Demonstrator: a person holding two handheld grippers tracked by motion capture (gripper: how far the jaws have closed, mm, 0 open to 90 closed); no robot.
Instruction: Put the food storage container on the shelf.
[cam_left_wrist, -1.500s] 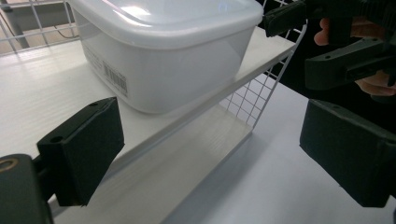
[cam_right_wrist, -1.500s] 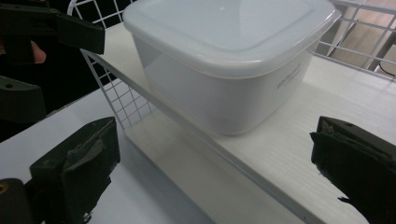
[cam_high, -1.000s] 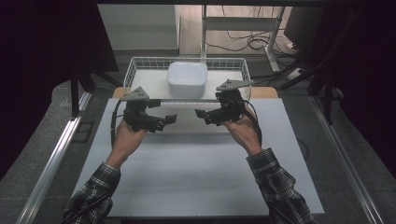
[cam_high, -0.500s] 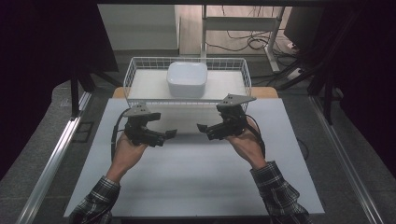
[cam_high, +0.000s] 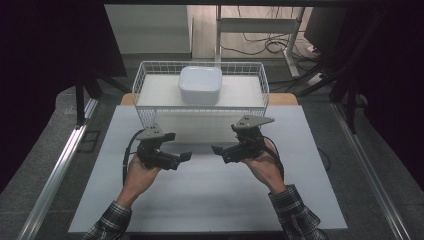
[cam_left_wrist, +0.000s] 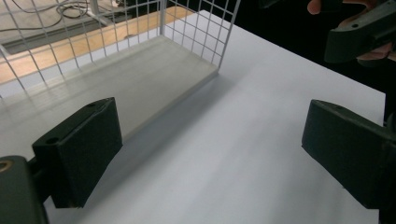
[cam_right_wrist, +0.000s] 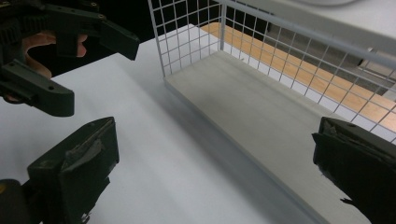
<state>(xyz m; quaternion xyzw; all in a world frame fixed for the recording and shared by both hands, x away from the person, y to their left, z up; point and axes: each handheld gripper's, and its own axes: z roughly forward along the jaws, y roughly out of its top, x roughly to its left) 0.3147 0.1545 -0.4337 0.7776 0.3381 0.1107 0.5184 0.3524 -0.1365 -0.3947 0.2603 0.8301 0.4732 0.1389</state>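
A white wire basket (cam_high: 150, 75) stands at the back of the table with a white square bowl (cam_high: 200, 84) inside it. My left gripper (cam_high: 180, 159) hovers over the white table top (cam_high: 210, 205) in front of the basket's left half, open and empty. My right gripper (cam_high: 220, 152) faces it from the right, also open and empty. In the left gripper view the open left gripper (cam_left_wrist: 210, 154) looks at the basket's corner (cam_left_wrist: 219, 46). The right gripper view has the open right gripper (cam_right_wrist: 215, 172) before the basket's pale floor board (cam_right_wrist: 261, 107).
A wooden strip (cam_high: 285, 98) runs behind the basket. Metal rails (cam_high: 55, 170) line both sides of the table, and cables (cam_high: 260, 47) lie on the floor beyond. A finger of my right gripper (cam_left_wrist: 359, 35) appears in the left gripper view.
Both grippers have drawn back from the basket's front edge toward the person. The bowl stays in the basket.
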